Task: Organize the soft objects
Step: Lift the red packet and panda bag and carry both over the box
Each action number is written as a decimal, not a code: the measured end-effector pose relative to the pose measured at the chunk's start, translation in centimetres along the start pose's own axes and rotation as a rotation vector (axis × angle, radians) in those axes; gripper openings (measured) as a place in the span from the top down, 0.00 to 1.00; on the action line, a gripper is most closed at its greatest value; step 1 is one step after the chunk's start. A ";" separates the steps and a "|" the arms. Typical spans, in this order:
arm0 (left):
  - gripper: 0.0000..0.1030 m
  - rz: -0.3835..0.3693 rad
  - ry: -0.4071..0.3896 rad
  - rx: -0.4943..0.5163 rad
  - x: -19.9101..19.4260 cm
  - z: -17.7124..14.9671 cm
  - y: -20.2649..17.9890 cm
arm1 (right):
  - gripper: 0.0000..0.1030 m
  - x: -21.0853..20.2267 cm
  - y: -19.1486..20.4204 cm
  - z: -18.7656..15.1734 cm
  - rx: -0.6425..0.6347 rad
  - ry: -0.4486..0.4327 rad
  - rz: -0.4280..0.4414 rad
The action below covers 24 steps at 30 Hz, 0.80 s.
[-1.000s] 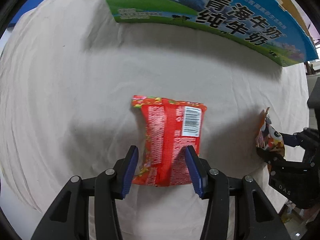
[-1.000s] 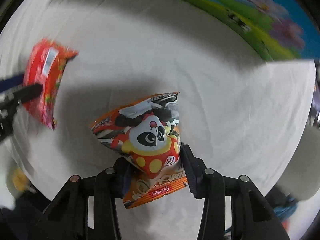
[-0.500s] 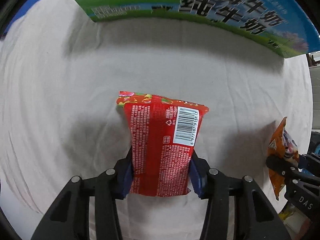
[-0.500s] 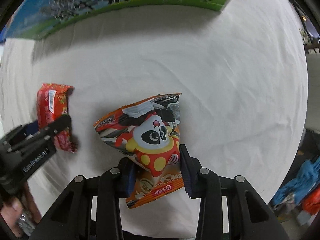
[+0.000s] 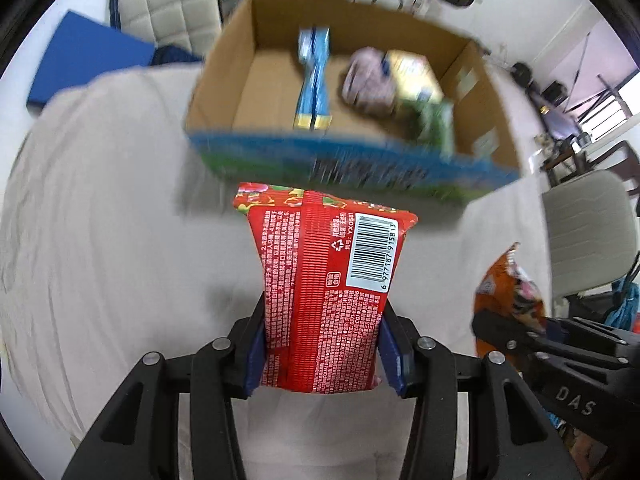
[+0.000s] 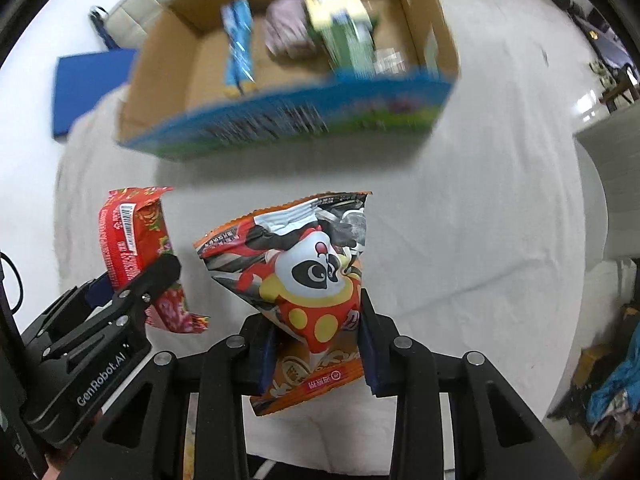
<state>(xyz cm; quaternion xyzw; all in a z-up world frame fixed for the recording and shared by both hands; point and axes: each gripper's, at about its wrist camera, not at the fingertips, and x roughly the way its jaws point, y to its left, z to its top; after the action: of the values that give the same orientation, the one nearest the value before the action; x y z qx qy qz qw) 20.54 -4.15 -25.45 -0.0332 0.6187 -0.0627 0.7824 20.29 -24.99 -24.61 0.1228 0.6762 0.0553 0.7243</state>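
Observation:
My left gripper (image 5: 323, 350) is shut on a red snack packet (image 5: 324, 288) with a barcode, held up off the white cloth (image 5: 100, 240). The right wrist view shows the same red snack packet (image 6: 132, 240) at its left, in the left gripper (image 6: 136, 280). My right gripper (image 6: 318, 346) grips an orange panda snack bag (image 6: 308, 276), its jaws still closing on it. The left wrist view catches the panda snack bag (image 5: 510, 280) at its right edge. Ahead of both stands an open cardboard box (image 5: 224, 80), (image 6: 160, 80) with a blue and green printed front.
Inside the box lie a blue packet (image 5: 314, 80), a pinkish bag (image 5: 368, 84) and yellow and green packs (image 5: 420, 88). A blue mat (image 5: 88, 60) lies beyond the table at the left. Pale chairs (image 5: 580, 232) stand around the table.
Both grippers have risen with their packets, so the box's open top and contents now show. The left jaws went from beside the red packet to pressing on it.

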 end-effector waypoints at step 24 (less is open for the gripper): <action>0.57 -0.088 0.183 -0.086 8.1 18.3 4.7 | 0.65 4.4 6.0 17.1 0.111 -0.035 0.035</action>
<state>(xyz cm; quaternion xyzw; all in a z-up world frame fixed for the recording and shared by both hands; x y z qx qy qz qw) 40.46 -1.12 -29.63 -0.0881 0.6877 -0.0732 0.7169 38.09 -19.92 -26.39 0.1758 0.6632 0.0282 0.7270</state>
